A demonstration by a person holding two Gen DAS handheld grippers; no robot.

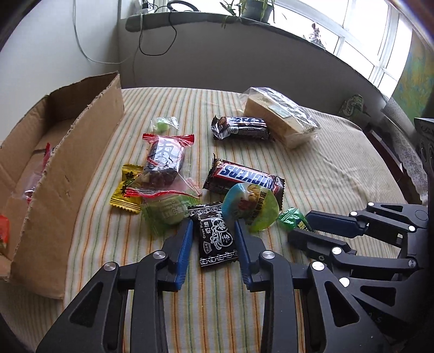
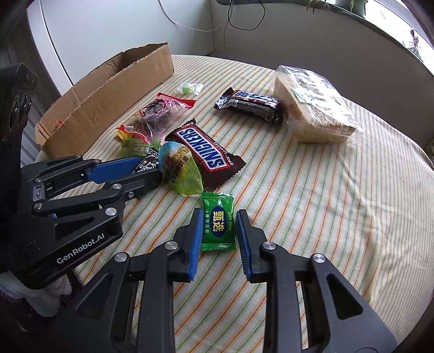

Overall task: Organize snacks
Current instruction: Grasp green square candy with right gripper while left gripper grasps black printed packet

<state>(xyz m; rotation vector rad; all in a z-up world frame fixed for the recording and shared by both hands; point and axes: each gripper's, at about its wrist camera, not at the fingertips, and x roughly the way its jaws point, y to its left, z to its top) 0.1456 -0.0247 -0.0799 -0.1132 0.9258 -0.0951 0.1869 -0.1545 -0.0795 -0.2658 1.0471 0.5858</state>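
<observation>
Snacks lie on a striped tablecloth [image 1: 312,173]. My left gripper [image 1: 214,225] is open with its fingers on either side of a black cream-plum candy [image 1: 215,239]; it shows at the left in the right wrist view [image 2: 143,167]. My right gripper [image 2: 219,217] is open around a small green candy [image 2: 218,226], also seen in the left wrist view [image 1: 293,221]. A Snickers bar [image 1: 244,177] and a round jelly cup [image 1: 251,207] lie just beyond. A cardboard box [image 1: 70,168] with a few snacks inside stands at the left.
A second dark chocolate bar [image 1: 240,127], a bagged cake [image 1: 282,116], a red-edged brownie pack [image 1: 164,160], a yellow candy [image 1: 127,190], a pale green pack [image 1: 169,213] and a small green sweet [image 1: 162,125] lie around. A windowsill with plants [image 1: 255,10] runs behind.
</observation>
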